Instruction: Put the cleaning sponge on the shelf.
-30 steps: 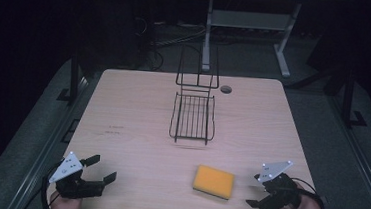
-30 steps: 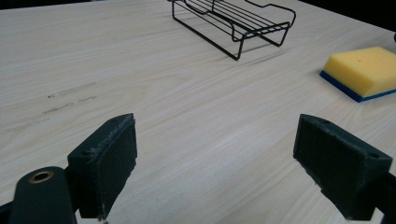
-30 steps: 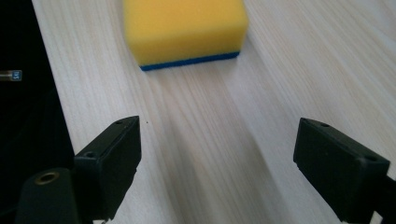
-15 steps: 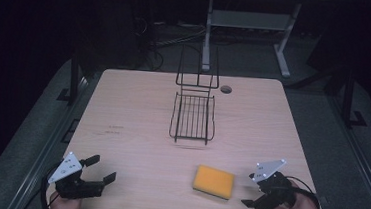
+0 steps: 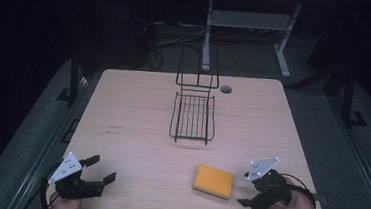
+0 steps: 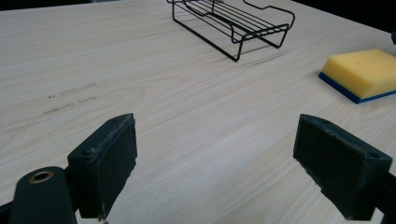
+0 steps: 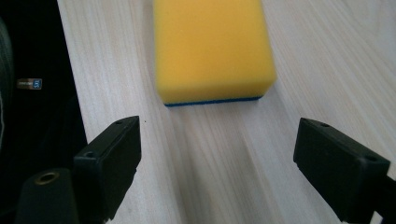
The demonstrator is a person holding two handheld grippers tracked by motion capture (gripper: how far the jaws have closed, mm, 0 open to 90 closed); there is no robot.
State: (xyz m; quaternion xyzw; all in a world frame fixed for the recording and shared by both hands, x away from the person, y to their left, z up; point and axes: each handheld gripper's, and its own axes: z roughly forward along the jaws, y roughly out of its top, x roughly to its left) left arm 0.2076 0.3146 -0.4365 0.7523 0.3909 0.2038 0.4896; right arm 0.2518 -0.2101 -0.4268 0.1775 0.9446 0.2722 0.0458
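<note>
The right tongs (image 7: 217, 163) stand wide open and empty, just beside the soft, light yellow foam sponge with a blue underside (image 7: 212, 46) near the table's (image 5: 138, 111) front edge; grip its long sides gently. The left tongs (image 6: 215, 158) are open too, holding nothing.

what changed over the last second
The right gripper slid left along the near edge toward the yellow sponge and now points at it with jaws open, not touching. Nothing was grasped or released. The left gripper stayed open at the near left corner; the sponge and the wire rack did not move.
</note>
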